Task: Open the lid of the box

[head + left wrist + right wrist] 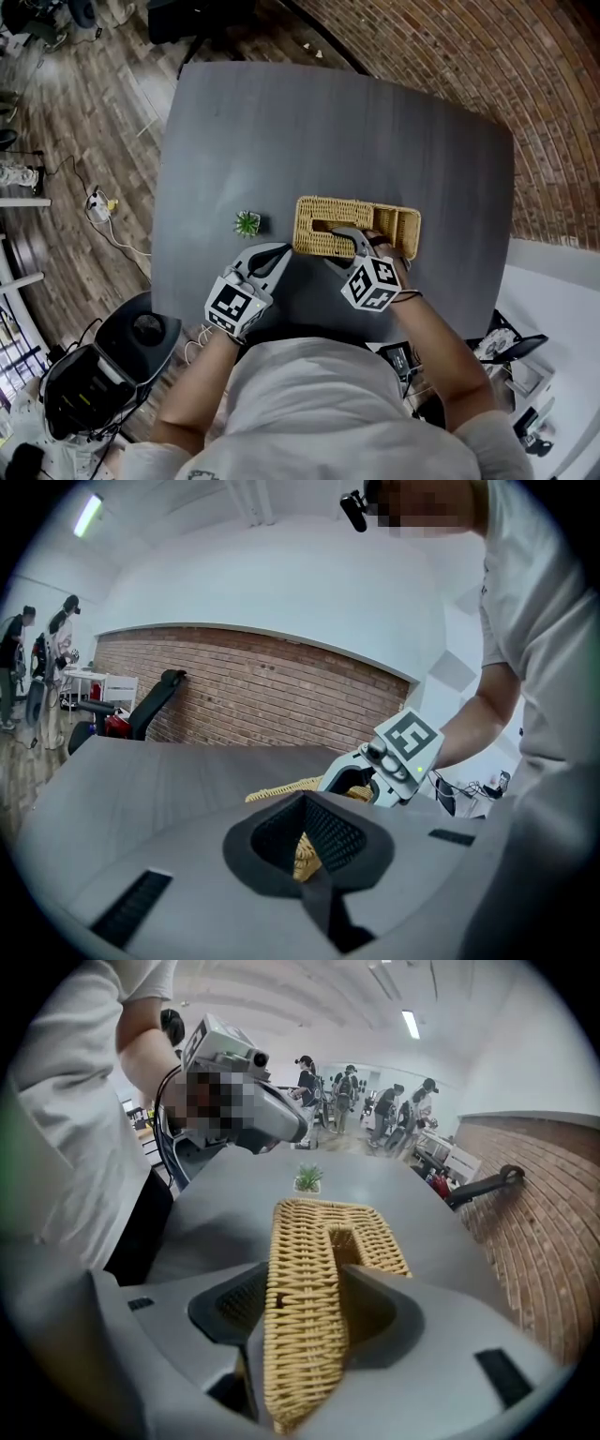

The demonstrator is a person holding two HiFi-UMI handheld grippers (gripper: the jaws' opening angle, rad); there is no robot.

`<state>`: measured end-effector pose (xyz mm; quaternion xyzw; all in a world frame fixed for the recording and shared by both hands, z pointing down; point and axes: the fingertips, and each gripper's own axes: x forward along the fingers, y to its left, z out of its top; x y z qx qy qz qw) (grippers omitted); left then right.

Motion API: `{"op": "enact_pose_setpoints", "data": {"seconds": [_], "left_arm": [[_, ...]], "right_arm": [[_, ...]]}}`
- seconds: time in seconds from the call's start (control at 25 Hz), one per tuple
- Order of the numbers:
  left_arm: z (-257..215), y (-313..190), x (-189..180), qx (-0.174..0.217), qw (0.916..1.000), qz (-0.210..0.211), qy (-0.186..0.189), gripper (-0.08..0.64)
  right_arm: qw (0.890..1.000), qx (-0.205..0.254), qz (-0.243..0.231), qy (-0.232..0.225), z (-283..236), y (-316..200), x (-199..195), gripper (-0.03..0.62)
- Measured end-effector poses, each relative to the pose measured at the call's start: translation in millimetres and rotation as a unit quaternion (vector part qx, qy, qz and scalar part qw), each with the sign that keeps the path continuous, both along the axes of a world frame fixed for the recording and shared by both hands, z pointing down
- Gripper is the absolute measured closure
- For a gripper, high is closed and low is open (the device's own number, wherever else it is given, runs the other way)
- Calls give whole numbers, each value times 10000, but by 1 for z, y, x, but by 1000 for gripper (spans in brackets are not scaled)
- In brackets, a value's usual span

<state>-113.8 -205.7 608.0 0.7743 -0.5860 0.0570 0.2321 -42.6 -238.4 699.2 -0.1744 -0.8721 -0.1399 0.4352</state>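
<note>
Lid (300, 1269) sits pinched edge-on in the right tongs (305, 1335), ready for lifting; left tongs (305, 850) look clamped on the near left corner of the box (398, 225), pinning it to the tabletop (328, 131).

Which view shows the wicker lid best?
The right gripper view: the wicker lid fills it, clamped between the right gripper's tongs. The head view shows it small, from above, partly behind that gripper. The left gripper view shows only a wicker sliver between the left gripper's tongs.
</note>
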Motion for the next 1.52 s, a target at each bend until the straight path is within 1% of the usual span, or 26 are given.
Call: {"op": "enact_pose_setpoints", "data": {"seconds": [0.12,0.2,0.24,0.32,0.48,0.64,0.84,1.04,1.28,1.52], "left_arm": [[-9,-1,-7,48,10000,-36,-61,549],[-14,-1,-12,60,9999,-57,-121,549],[-16,-1,-14,68,9999,-65,-145,549],[-20,-1,-19,109,9997,-88,-187,549],[-25,-7,-26,147,9995,-124,-244,549],[-27,-14,-32,150,9995,-122,-236,549],[-31,-24,-38,172,9995,-77,-247,549],[-28,-32,-38,148,9996,-106,-205,549],[-21,-41,-37,112,9997,-115,-192,549],[-18,-49,-34,99,9998,-82,-156,549]], "right_arm": [[9998,-203,-41,32,-16,-2,1,359],[9996,-242,-119,-16,-29,-3,-1,370],[9996,-222,-170,-77,-37,-3,-2,384],[9994,-123,-233,-216,-53,-3,-6,456],[9989,72,-228,-413,-79,-18,-15,498],[9984,52,-171,-530,-97,-36,-25,529],[9985,21,-216,-499,-111,-56,-42,537],[9984,100,-262,-491,-119,-81,-56,537],[9980,-60,50,-631,-118,-115,-72,526],[9978,-98,141,-633,-111,-140,-83,518]]}}
